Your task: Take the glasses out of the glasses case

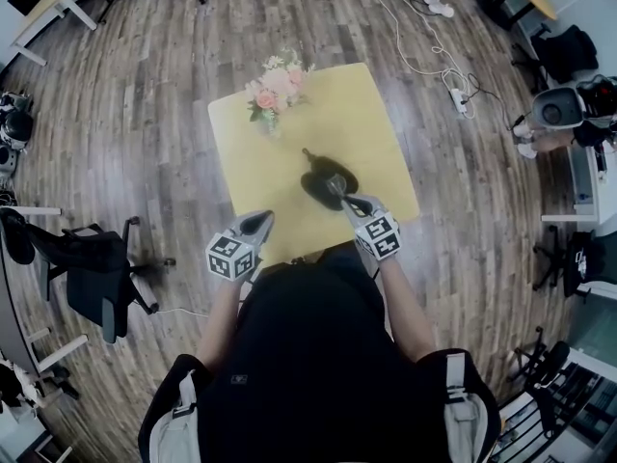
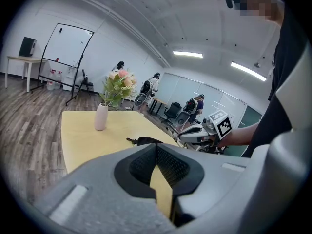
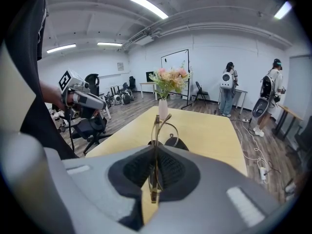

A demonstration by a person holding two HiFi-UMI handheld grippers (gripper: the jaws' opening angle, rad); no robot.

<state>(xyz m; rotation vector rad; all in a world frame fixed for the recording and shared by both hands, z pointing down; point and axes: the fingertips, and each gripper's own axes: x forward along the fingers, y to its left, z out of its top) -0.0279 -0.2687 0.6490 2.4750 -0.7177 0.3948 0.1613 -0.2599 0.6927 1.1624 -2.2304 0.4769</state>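
A black glasses case point(image 1: 316, 183) lies open near the front of the yellow table point(image 1: 366, 114). My right gripper point(image 1: 341, 195) hovers just over it, shut on thin metal-framed glasses point(image 3: 157, 126) that stand on edge between the pads, lifted above the case point(image 3: 174, 142). In the head view the glasses point(image 1: 335, 185) show as a small pale loop at the jaw tips. My left gripper point(image 1: 260, 220) hangs at the table's front left edge, away from the case, its pads point(image 2: 168, 162) closed on nothing. The case point(image 2: 146, 141) and right gripper point(image 2: 194, 133) also show in the left gripper view.
A white vase of pink flowers point(image 1: 275, 90) stands at the table's far left corner. Office chairs point(image 1: 92, 278) stand on the wooden floor to the left, and cables point(image 1: 439, 61) trail to the right. Other people point(image 3: 228, 94) stand far off.
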